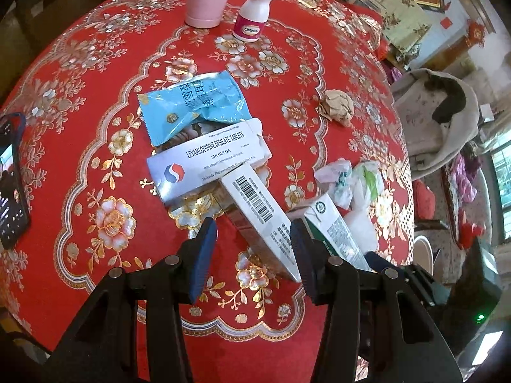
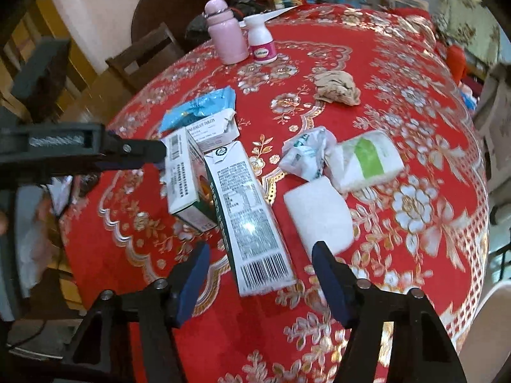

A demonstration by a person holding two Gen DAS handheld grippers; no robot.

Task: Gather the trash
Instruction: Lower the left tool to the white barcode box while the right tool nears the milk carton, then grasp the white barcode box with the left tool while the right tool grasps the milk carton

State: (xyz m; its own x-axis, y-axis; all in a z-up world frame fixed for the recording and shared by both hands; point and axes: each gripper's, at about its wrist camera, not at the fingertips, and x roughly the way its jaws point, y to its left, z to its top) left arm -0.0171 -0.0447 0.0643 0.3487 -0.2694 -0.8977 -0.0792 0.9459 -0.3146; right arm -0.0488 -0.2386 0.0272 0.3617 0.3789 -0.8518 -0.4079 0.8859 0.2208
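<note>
The left gripper (image 1: 252,249) is a black plastic frame of angular, triangular struts, with round silver pins at its pivots. Its two fingers (image 1: 201,255) are flat, dark blue pads with a fine ribbed face. The right gripper (image 2: 260,274) is built alike: black struts, silver pins, blue ribbed fingers (image 2: 332,284). In the right wrist view, at 9 o'clock, the left gripper's body shows a silvery coil in a slot.

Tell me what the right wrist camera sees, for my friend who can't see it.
The right claw, with its blue fingers apart, frames a tall white and green drink carton lying on a red flowered tablecloth. To the carton's left, the left claw touches a white barcoded box. Crumpled wrappers, a pink bottle and a white pill bottle lie beyond.
</note>
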